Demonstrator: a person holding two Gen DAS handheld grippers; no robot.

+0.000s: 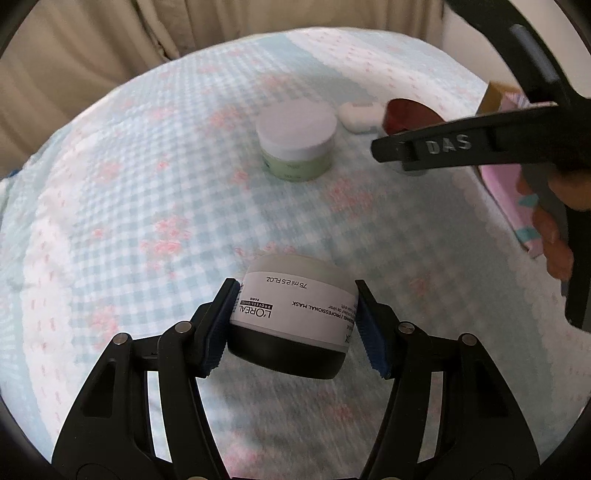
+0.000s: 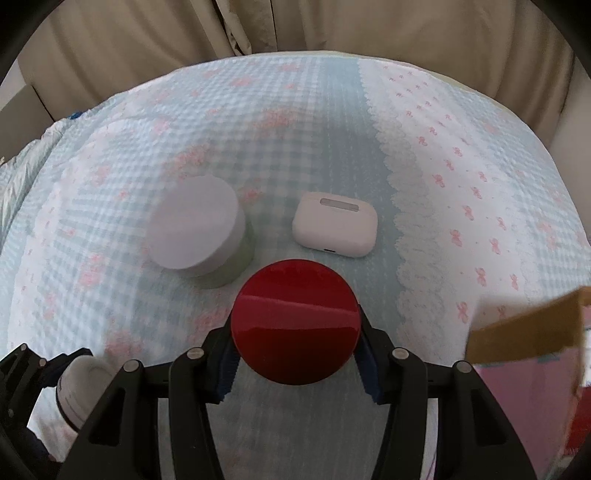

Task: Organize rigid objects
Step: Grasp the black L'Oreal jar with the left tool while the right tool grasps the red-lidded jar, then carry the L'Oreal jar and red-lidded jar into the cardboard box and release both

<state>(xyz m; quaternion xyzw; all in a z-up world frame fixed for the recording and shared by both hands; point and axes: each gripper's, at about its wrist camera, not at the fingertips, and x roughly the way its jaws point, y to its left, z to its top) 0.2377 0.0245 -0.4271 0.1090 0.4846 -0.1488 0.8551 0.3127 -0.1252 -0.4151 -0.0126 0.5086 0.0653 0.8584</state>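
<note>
My left gripper (image 1: 295,325) is shut on a grey L'Oreal mask jar (image 1: 291,317) with a dark lid, held upside down and tilted above the bed. My right gripper (image 2: 295,354) is shut on a jar with a round red lid (image 2: 295,321); that lid also shows in the left wrist view (image 1: 406,114). A green jar with a white lid (image 1: 297,146) (image 2: 201,230) stands on the checked bedspread (image 1: 147,184). A white earbud case (image 2: 334,229) (image 1: 360,116) lies to its right.
A cardboard box with a pink lining (image 2: 532,354) (image 1: 502,147) stands at the right edge of the bed. Beige curtains (image 2: 332,26) hang behind the bed. The left gripper and its jar (image 2: 77,387) show at the lower left of the right wrist view.
</note>
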